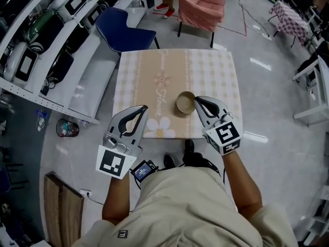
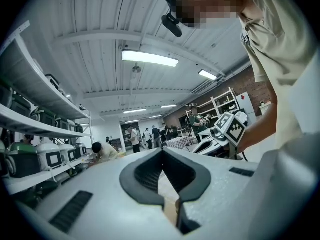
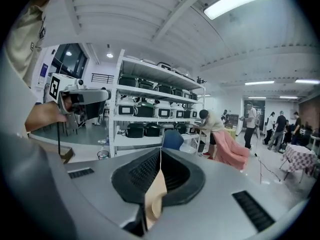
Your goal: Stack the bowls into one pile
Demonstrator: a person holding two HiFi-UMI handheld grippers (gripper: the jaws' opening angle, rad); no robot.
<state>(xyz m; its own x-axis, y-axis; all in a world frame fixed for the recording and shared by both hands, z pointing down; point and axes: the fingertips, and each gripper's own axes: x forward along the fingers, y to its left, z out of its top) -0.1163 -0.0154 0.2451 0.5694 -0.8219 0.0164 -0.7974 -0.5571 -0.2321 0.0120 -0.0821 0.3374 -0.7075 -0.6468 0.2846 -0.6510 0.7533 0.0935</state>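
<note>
We hold a gripper in each hand over the near edge of the table. The table top is tan with little checks.

One tan bowl sits on the table, close to our side and a bit to the right. We cannot tell if more bowls are tucked inside it.

Our right gripper is closed. Its tips are pressed together and there is nothing in it. The tip is just beside the rim of the bowl, and we cannot tell if it touches.

Our left gripper is closed too and holds nothing. It hangs over the near left part of the table, apart from the bowl.

A blue chair and a pink chair stand behind the table.
</note>
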